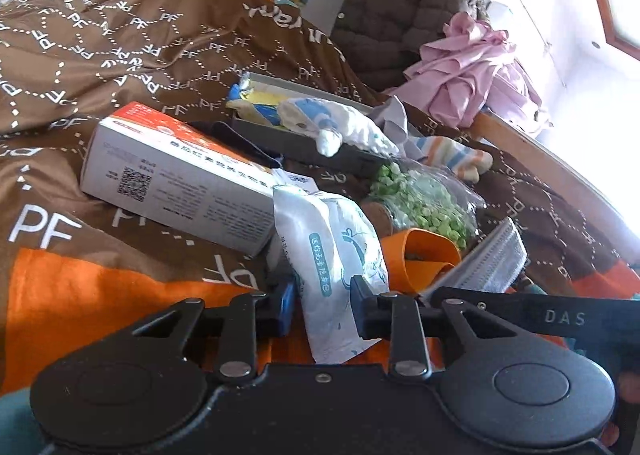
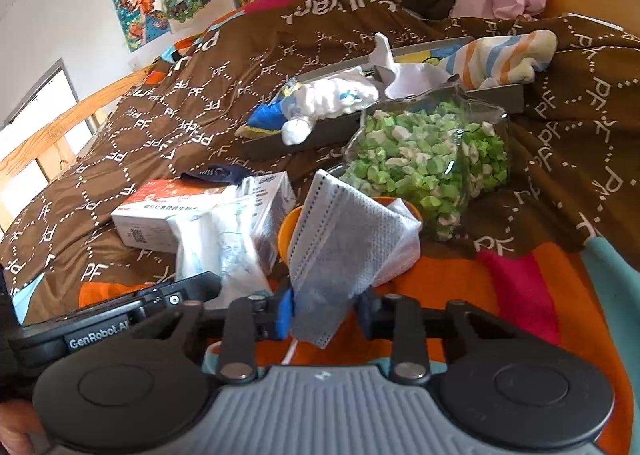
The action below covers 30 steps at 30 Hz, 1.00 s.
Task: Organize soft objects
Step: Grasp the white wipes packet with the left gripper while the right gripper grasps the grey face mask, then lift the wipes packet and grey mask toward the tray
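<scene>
My left gripper point(image 1: 322, 307) is shut on a white plastic packet with blue print point(image 1: 332, 251), held just above the orange patch of the bedspread. My right gripper point(image 2: 326, 311) is shut on a stack of grey face masks point(image 2: 344, 247), close to the right of the packet. Beyond both lies a grey tray point(image 1: 296, 141) on the bed. It holds a white-and-blue soft cloth point(image 1: 340, 123) and yellow-blue items. A striped sock point(image 2: 508, 55) rests at the tray's right end. From the right wrist view the packet point(image 2: 224, 247) and the tray's wall point(image 2: 496, 93) show too.
A white and orange carton point(image 1: 172, 175) lies left of the packet. An orange cup point(image 1: 424, 255) and a clear bag of green bits point(image 2: 428, 159) sit between the grippers and the tray. A brown quilted jacket point(image 1: 400, 7), a pink garment point(image 1: 472, 67) and a wooden bed rail point(image 1: 552, 171) lie behind.
</scene>
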Tool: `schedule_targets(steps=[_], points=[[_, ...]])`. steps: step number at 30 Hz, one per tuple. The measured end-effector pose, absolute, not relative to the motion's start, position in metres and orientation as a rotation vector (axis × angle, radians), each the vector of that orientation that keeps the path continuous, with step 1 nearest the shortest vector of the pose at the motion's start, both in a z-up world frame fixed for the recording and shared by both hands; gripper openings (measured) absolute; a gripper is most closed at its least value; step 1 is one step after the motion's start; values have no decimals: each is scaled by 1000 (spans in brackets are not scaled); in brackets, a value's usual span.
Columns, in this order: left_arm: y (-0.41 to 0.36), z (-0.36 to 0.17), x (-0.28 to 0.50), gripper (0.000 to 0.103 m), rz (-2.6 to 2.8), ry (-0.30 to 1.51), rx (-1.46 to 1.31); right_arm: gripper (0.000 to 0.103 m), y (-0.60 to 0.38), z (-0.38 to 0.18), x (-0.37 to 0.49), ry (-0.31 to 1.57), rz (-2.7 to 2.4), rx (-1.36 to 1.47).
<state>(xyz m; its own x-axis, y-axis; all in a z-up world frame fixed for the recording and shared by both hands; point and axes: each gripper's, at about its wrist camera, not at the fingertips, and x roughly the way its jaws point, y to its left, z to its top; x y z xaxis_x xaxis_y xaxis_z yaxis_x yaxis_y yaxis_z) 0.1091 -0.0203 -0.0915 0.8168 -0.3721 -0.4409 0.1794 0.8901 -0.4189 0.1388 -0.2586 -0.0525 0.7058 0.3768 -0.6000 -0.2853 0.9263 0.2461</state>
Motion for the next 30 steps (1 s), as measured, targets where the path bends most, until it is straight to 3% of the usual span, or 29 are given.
schedule_targets(steps=[6,16,30], points=[[-27,-91,107,21,-336,543,-338,21,-249,-52,135,684,390,73],[-26,-86,97,7,-281,483,-306,19,-241,-39,122,582,400,-28],[-44,-51,72,6,-230,351,-248,19,-245,-17,101,388,367,-80]])
